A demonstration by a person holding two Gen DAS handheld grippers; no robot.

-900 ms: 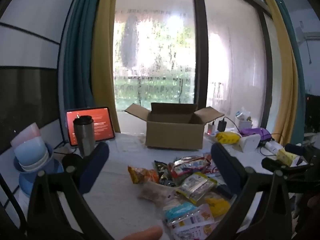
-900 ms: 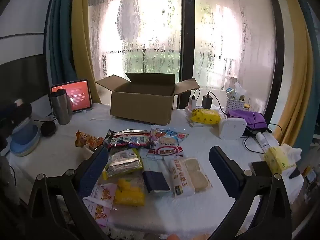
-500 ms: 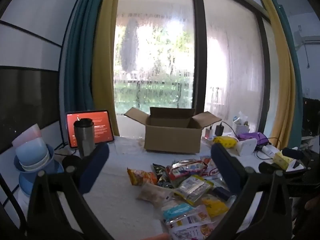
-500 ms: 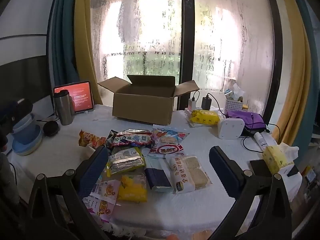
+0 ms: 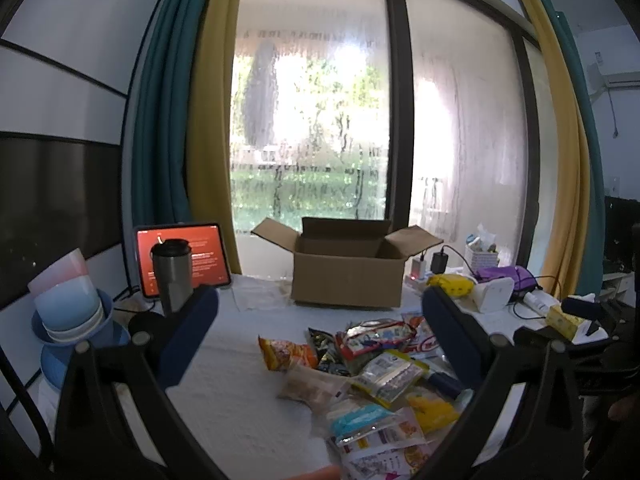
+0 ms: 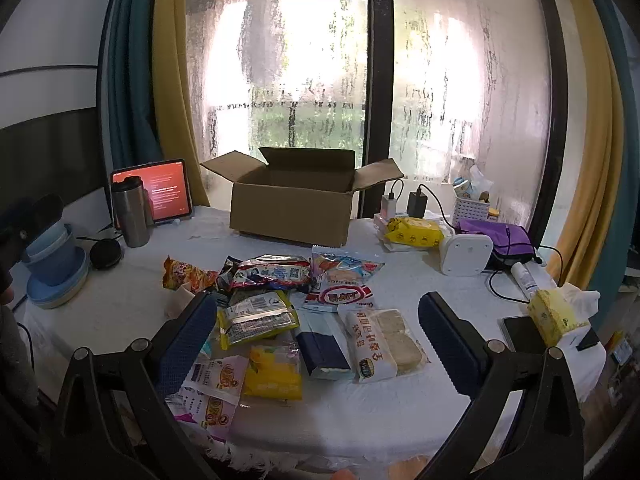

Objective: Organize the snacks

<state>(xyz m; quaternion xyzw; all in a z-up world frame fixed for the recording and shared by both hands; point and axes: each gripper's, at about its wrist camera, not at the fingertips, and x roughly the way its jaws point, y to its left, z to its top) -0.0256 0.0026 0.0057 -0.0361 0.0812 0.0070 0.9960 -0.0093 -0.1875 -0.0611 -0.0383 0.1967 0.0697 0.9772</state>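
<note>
Snacks: loose heap of packets (image 6: pixel 280 312) on the white-covered table (image 6: pixel 132 304), in front of the cardboard box; none sorted yet as far as visible.
Heap contents: orange chip bag (image 6: pixel 184 274) at left edge, red-and-white pack (image 6: pixel 344 292) nearest the box, bread-bun pack (image 6: pixel 384 338) on the right, navy pack (image 6: pixel 322 354) beside it, yellow pack (image 6: pixel 274 372), silver-window pack (image 6: pixel 256 320). Several overlap.
Cardboard box: (image 6: pixel 290 208) flaps open, behind the heap; visible part of inside looks empty, floor of it not seen.
Progress: judged at the very start; nothing in the box, every packet left to move.
Left tongs: (image 5: pixel 320 340) spread wide, nothing between them, hovering over the table left of the heap.
Right tongs: (image 6: pixel 318 334) spread wide, above the near side of the heap, touching no packet.
Next: probably pick a near packet, e.g. navy or bun pack.
Surroundings: steel tumbler (image 6: pixel 130 212) and red-screen tablet (image 6: pixel 160 194) at far left, blue bowls (image 6: pixel 52 264), chargers, purple bag (image 6: pixel 496 236), tissue pack (image 6: pixel 556 314) right. Not snacks, likely leave.
</note>
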